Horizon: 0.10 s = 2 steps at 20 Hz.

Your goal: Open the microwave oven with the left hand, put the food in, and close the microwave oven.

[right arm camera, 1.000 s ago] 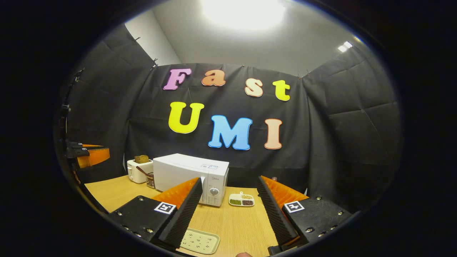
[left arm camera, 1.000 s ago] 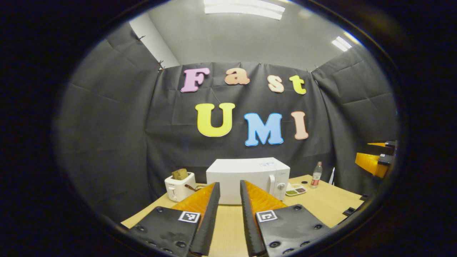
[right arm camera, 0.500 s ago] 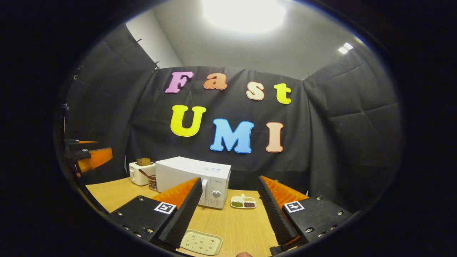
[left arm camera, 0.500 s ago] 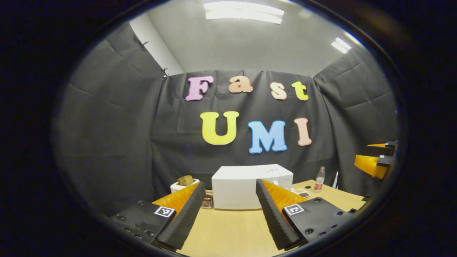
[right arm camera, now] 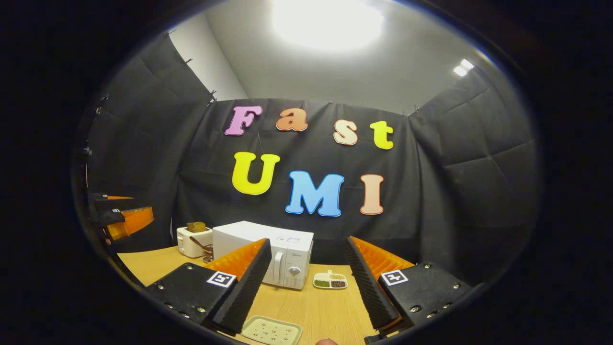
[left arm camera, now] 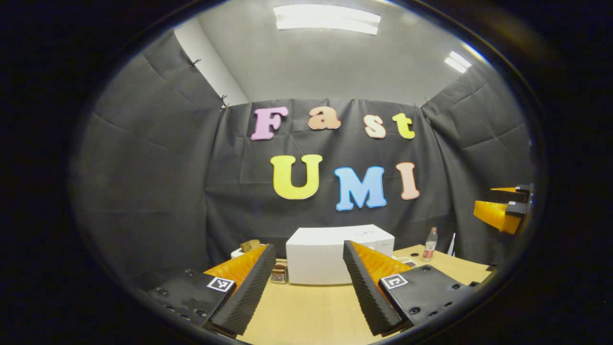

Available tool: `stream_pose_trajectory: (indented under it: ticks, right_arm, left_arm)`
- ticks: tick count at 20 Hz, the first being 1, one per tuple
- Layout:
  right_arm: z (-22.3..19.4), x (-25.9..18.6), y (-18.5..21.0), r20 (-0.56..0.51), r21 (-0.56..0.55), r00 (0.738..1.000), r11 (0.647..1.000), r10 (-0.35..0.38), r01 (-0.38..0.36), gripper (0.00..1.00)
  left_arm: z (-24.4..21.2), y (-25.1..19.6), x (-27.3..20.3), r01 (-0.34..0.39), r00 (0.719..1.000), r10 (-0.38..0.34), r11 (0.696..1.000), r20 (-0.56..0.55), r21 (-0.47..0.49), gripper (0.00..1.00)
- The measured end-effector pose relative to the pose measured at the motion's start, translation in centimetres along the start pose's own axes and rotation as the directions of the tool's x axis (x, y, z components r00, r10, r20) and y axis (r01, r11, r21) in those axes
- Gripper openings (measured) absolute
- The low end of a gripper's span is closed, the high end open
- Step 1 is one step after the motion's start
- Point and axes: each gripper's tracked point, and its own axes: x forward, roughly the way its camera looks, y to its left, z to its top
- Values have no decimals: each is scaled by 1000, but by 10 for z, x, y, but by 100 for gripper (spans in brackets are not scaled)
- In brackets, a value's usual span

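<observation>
You have spread your left gripper wide since a second ago and are tipping it up; the microwave is sitting shut between its fingers, farther along the table. Your right gripper is hovering open too, with the food dish lying between its fingers, right of the microwave.

front of table bare, easy reach in | microwave shut at the back, toaster and a small rack crowd its left | divided dish just right | pale tray near edge
</observation>
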Motion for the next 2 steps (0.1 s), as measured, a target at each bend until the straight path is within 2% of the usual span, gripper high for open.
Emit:
stream_pose_trajectory:
  ticks: [2]
  right_arm:
    - [-2, 0, 1, -1, 7, 1000, 1000, -3, 3, 94]
  left_arm:
    - [0, -1, 0, 4, 1000, -4, 1000, 2, 1, 96]
